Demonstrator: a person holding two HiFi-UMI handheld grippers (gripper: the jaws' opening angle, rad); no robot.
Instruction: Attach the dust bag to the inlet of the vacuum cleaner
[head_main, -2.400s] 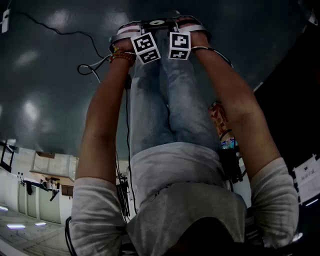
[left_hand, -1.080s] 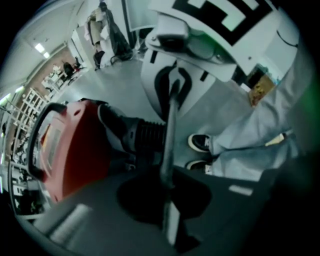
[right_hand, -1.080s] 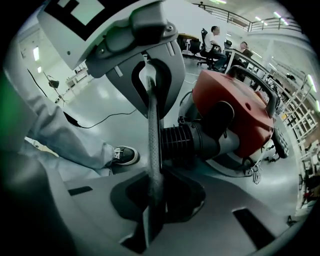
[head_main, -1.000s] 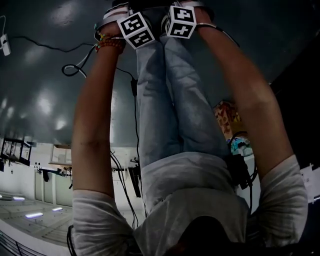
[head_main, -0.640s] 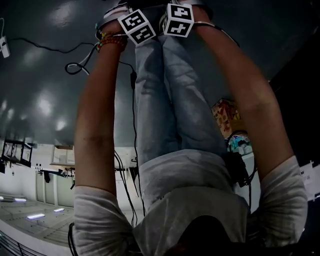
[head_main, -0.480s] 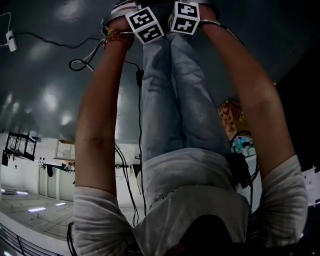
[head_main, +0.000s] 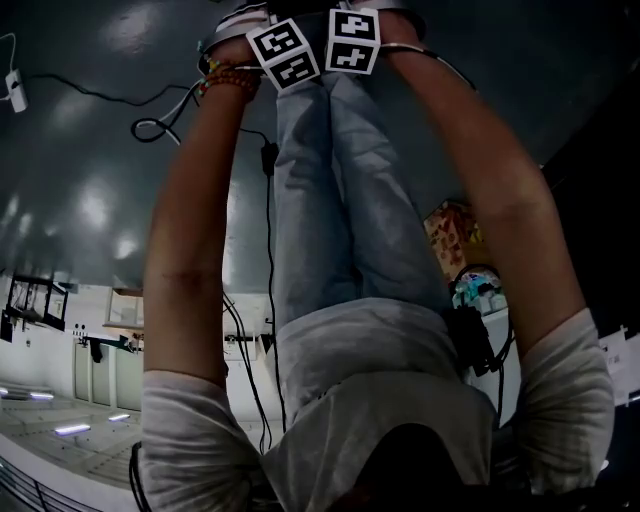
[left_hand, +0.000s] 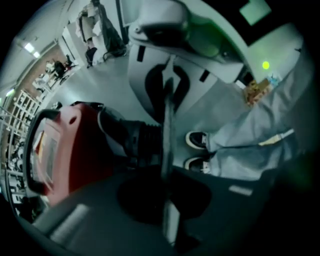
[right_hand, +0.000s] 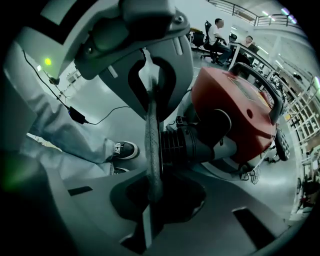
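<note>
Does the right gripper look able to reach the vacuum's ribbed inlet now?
Likely yes: the right gripper, shut on the dust bag, sits close beside the ribbed inlet, with nothing between them.

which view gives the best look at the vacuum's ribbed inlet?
Right gripper view: the ribbed inlet and red vacuum are bright and mostly in frame, just behind the dust bag pinched edge-on in its jaws. Left gripper view shows the inlet dimmer, partly hidden by the bag. Head view shows none of it.
</note>
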